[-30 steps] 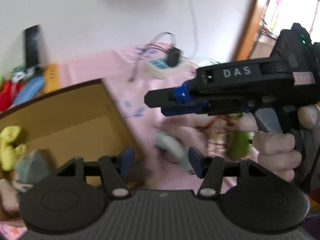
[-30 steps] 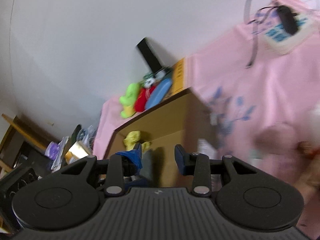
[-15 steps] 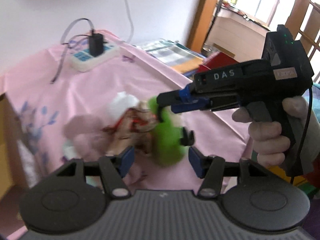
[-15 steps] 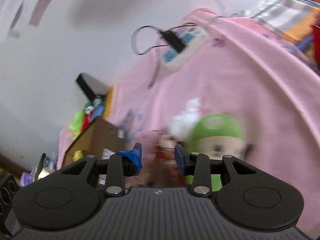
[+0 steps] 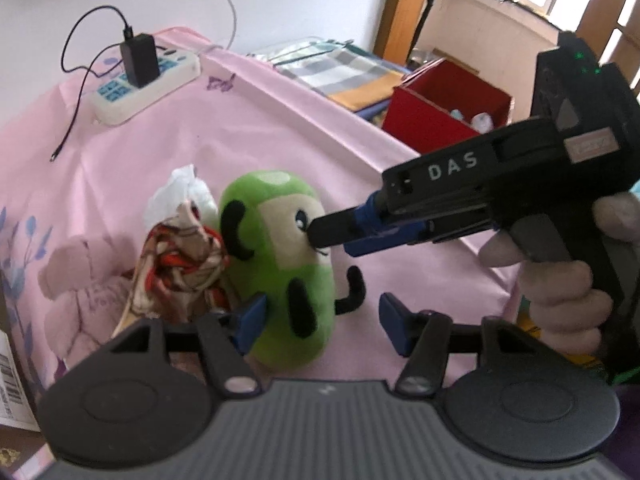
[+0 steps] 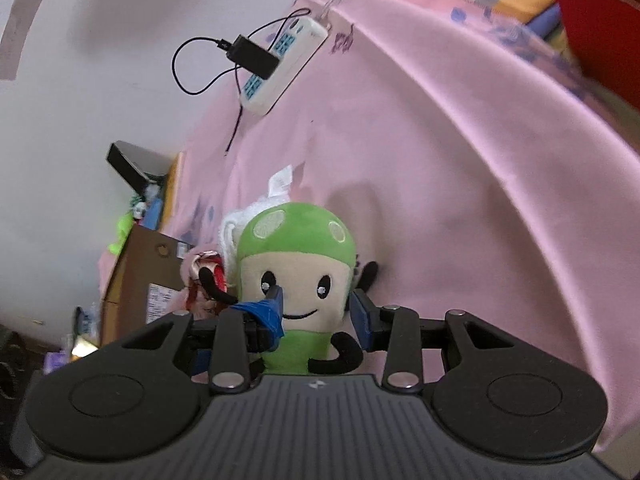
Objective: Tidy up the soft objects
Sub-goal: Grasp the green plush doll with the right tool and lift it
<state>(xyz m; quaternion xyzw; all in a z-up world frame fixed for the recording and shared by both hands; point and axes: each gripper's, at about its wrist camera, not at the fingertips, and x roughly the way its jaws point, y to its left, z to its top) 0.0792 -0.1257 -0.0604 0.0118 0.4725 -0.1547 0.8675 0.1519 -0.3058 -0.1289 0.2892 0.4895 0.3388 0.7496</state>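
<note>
A green mushroom plush (image 5: 276, 264) with a beige face lies on the pink tablecloth (image 5: 248, 132). Beside it are a patterned cloth bundle (image 5: 180, 264), a white crumpled piece (image 5: 180, 192) and a pale pink plush (image 5: 76, 280). My left gripper (image 5: 322, 322) is just in front of the green plush; its jaws are opening, and the plush's lower end sits by the left finger without being pinched. My right gripper (image 6: 316, 310), held in a hand (image 5: 560, 292), points at the plush's face (image 6: 296, 280); its tips (image 5: 320, 234) are at the face, and it is open.
A white power strip (image 5: 148, 80) with a black charger lies at the back of the cloth. A red box (image 5: 444, 108) and folded fabrics (image 5: 340, 72) stand beyond the table's right edge. A cardboard box (image 6: 148, 272) is to the left, with toys behind it.
Both views swung away from the cardboard box to the plush pile. Both grippers came down and closer, and the green plush now fills the space ahead of them.
</note>
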